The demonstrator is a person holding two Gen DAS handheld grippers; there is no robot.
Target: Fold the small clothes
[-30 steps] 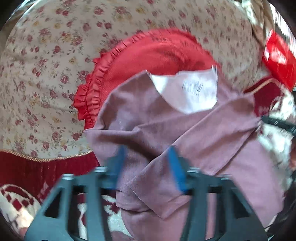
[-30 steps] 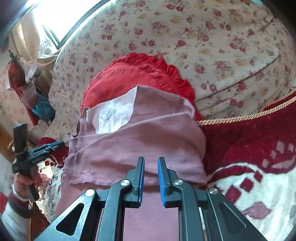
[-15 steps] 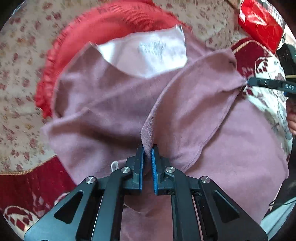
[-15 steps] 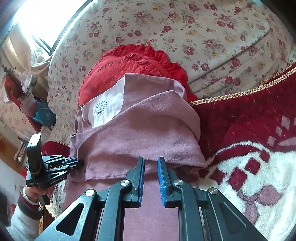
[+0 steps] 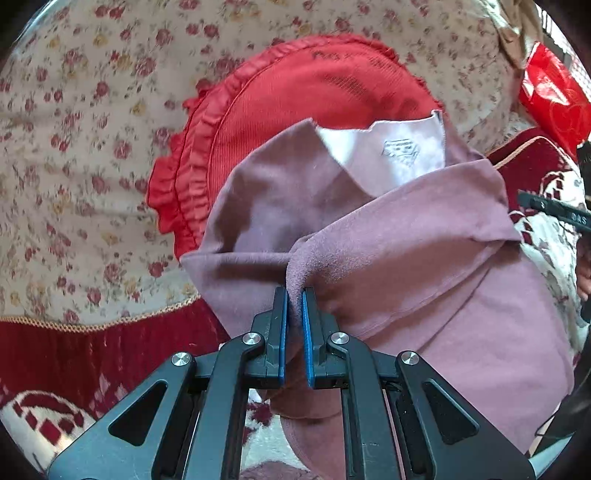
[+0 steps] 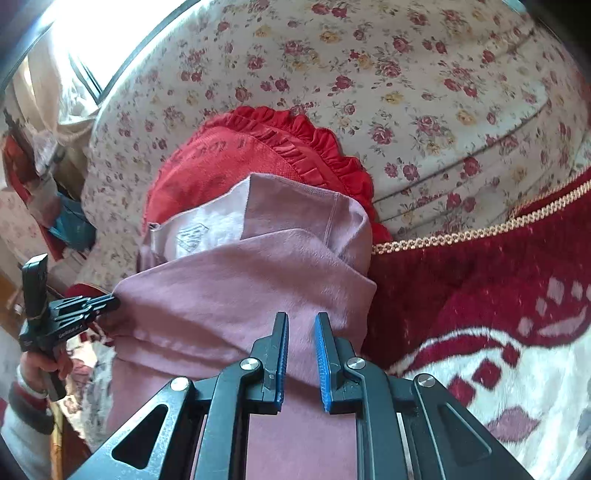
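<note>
In the left wrist view the left gripper (image 5: 294, 295) fills the bottom centre of the frame, angled steeply down, its blue pads (image 5: 282, 332) pinched onto a raised ridge of the mauve garment (image 5: 406, 266); the jaws have just been closing, and the cloth sits between them. From the pinch the fabric fans out toward the right and upper part of the frame in a folded-over layer, with more of the garment hanging down the lower right. Above the fold, near the centre top, a pale inner panel with a small printed label (image 5: 400, 151) shows inside the garment's opening. Behind it a red ruffled cushion (image 5: 295, 96) leans against a floral-patterned sofa back (image 5: 92, 129) that takes up the upper left. A dark red and white patterned blanket (image 5: 74, 354) lies at the lower left. At the right edge the tip of the other tool is just visible.

In the right wrist view the right gripper (image 6: 301, 325) sits at the bottom centre, tilted down, its jaws standing narrowly apart above the garment's lower layer; whether the pads press any cloth I cannot tell. At the left edge a hand (image 6: 40, 369) in a striped cuff holds the left tool by its handle, tips at the garment's left corner. A window (image 6: 92, 29) glows at the upper left.
</note>
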